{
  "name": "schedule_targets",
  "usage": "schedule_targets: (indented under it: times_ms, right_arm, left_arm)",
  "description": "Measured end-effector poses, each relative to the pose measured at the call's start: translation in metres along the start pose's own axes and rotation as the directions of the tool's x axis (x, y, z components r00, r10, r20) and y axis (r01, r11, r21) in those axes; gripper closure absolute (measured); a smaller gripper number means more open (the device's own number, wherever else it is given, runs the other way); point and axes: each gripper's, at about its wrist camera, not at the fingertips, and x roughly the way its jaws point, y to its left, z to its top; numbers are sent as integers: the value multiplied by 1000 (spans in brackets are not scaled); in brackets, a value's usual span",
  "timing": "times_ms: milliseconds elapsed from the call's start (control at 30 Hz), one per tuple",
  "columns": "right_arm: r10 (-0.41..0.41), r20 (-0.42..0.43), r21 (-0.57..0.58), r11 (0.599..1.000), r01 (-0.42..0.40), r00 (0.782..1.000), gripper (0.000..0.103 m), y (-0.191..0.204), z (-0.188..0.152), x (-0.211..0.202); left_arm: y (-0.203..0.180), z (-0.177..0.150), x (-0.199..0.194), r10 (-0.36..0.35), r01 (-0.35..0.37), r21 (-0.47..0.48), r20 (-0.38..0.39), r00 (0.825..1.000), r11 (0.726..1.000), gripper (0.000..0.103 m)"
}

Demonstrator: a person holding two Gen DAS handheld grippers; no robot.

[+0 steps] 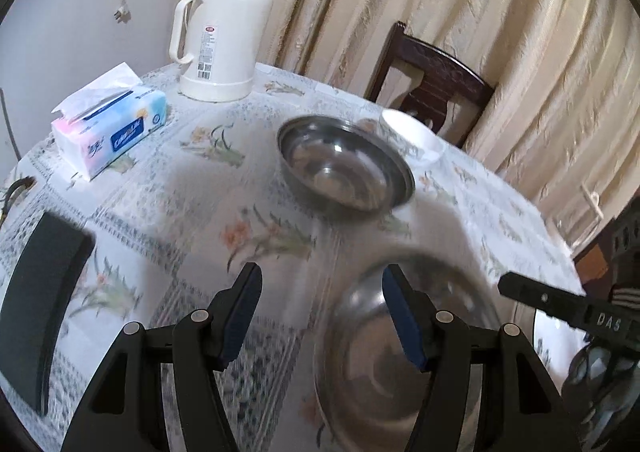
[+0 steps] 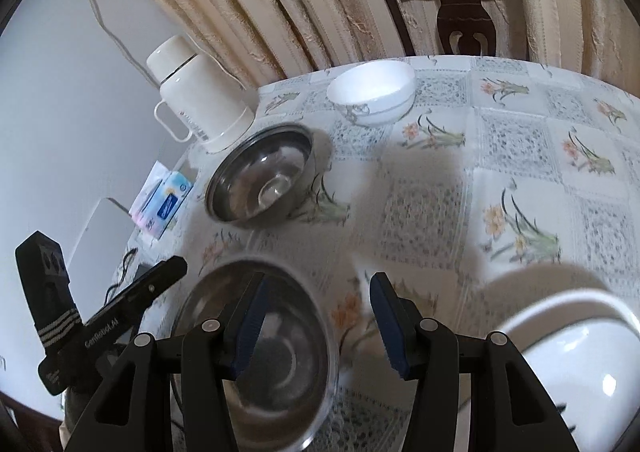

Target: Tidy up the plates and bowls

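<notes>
Both grippers, left (image 1: pixel 322 286) & right (image 2: pixel 316 294), gape wide, empty. 2 steel bowls: near (image 2: pixel 256 356), far (image 2: pixel 262 176). 2 white bowls: near (image 2: pixel 576 364), far (image 2: pixel 372 92).

Our left gripper (image 1: pixel 322 284): fingers spread wide, holding nothing, over our table (image 1: pixel 192 188).
Near steel bowl (image 1: pixel 372 364): blurred, our right finger in front of it.
Far steel bowl (image 1: pixel 344 164): upright at mid-table.
White bowl (image 1: pixel 416 132): just behind it.
Thermos (image 1: pixel 222 28): far edge.
Tissue pack (image 1: pixel 108 128): left.
Right gripper (image 1: pixel 568 312): we see only its tip at the right.
</notes>
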Motion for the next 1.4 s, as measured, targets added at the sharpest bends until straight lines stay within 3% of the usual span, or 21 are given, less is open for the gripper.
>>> schedule_targets:
  times_ms: [433, 767, 900, 1233, 1400]
  right_arm:
    - [64, -87, 80, 995, -57, 994, 48, -3, 53, 52]
    - [89, -122, 101, 992, -77, 988, 48, 1, 82, 86]
    - [95, -152, 110, 991, -79, 984, 59, 1, 83, 99]
    - [107, -204, 89, 992, -91, 973, 72, 3, 87, 118]
    - [91, -200, 48, 995, -83, 976, 72, 9, 88, 119]
  left_arm:
    - [28, 61, 62, -20, 20, -101, -2, 1000, 995, 39]
    - [40, 87, 90, -132, 127, -135, -35, 991, 983, 43]
    - [42, 90, 103, -187, 173, -145, -83, 979, 974, 53]
    - [38, 87, 111, -151, 140, -98, -122, 981, 985, 60]
    - [34, 89, 110, -133, 126, -59, -130, 983, 990, 60]
